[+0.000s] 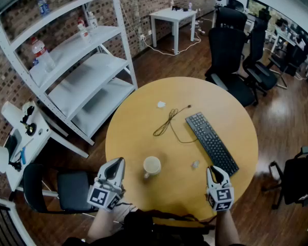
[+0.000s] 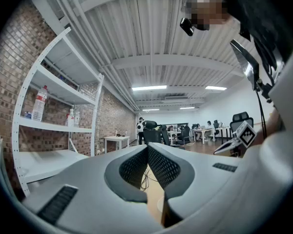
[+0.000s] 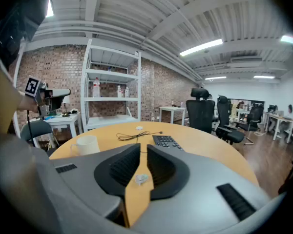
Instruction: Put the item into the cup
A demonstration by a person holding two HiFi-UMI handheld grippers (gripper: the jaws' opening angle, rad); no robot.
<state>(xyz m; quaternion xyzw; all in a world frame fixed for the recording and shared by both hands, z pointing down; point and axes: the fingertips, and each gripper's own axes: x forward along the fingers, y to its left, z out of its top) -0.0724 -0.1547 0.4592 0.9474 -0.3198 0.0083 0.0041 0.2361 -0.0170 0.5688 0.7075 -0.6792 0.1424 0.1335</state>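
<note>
The left gripper (image 1: 118,161), jaws clenched on nothing, hovers at the near edge of the round wooden table (image 1: 143,117), beside the white ceramic mug (image 1: 152,166). Right of the mug lies the small pale crumpled item (image 1: 195,164), too tiny to identify. The right gripper (image 1: 214,169), likewise closed and empty, apparently lines up on it.

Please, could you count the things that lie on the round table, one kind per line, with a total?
White cup: 1
Black keyboard: 1
Black cable: 1
Small pale items: 2
Total: 5
</note>
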